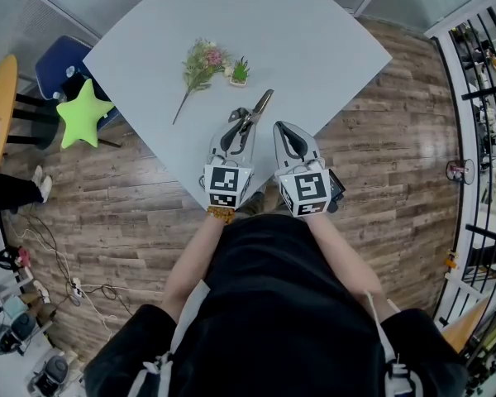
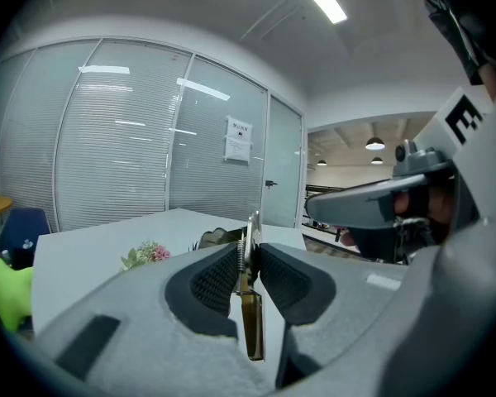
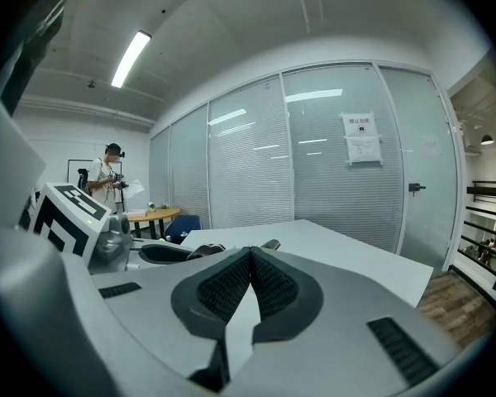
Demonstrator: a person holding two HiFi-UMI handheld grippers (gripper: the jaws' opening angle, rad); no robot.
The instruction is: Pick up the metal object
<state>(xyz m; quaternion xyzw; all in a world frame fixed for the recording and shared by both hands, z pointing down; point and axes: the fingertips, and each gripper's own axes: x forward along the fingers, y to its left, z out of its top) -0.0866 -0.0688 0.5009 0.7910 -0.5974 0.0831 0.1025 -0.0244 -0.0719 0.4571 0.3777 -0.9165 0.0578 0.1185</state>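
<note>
Black-clad torso fills the head view's bottom, above a wooden floor. Beyond spreads the pale table. Over its near part the left gripper is clamped on the metal object, a slim sprung tool jutting forward; the right gripper, just beside, is closed on nothing. The grasp looks made. Next comes a steady lift, with the clamp kept firm so the tool doesn't pivot. A flower sprig and a tiny potted plant lie farther back.

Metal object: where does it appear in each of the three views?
Head view: metal object at centre, held by the left gripper.
Left gripper view: lower centre, clamped between the jaws.
Right gripper view: probably the small tip above the jaws.
Shared landmark: the white table.
</note>
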